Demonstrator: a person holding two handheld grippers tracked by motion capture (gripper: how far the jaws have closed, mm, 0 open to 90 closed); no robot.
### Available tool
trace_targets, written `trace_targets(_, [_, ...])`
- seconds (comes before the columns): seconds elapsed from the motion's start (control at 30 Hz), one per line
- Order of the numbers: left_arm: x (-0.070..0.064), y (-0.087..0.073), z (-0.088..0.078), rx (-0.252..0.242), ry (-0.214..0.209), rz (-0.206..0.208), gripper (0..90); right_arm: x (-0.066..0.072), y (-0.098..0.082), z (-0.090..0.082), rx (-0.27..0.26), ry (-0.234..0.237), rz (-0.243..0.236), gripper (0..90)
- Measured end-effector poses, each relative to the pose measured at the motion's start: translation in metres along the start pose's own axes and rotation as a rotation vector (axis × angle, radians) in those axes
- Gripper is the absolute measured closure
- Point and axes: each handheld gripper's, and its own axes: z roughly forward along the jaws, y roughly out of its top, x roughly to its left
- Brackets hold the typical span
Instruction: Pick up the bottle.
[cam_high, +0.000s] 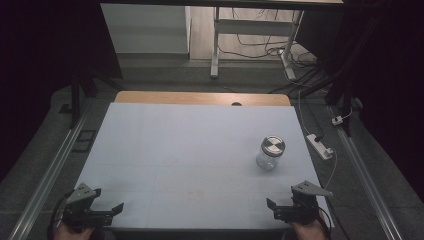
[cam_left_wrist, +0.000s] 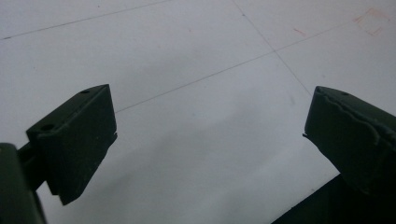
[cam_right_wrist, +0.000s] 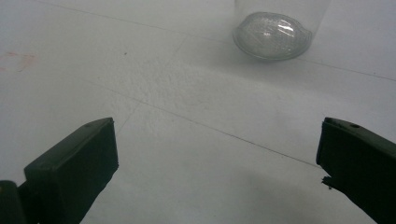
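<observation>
Two grippers are resting at the near edge of the white worktop (cam_high: 190, 150), each held in a person's hand. At the near left corner the left gripper (cam_high: 112, 209) is sitting with its jaws spread apart and nothing between them; its own view is showing bare worktop (cam_left_wrist: 196, 70) crossed by thin lines between the two black jaws. At the near right corner the right gripper (cam_high: 272, 206) is likewise standing released, jaws wide and gripping nothing. One glass jar (cam_high: 270, 152) with a metal lid is standing upright on the right half of the worktop, beyond the right gripper and well apart from it. In the right gripper view the jar's rounded base (cam_right_wrist: 272, 36) is showing ahead of the spread jaws.
</observation>
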Motion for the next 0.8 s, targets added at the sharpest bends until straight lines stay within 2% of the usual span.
trace_targets(0.33, [-0.0025,0.0021,0.0032,0.027,0.003,0.025,2.1,-0.0033,0.0004,0.0013,-0.005,0.037,0.035,0.0])
trace_targets(0.4, [-0.0028,0.0013,0.0027,0.025,0.002,0.02,2.2,-0.0047,0.0009,0.0012,-0.01,0.04,0.054,0.0])
trace_targets(0.8, [-0.0005,0.0012,0.0029,0.031,-0.005,0.003,2.2,-0.0036,0.0016,0.0021,0.005,0.039,0.053,0.0])
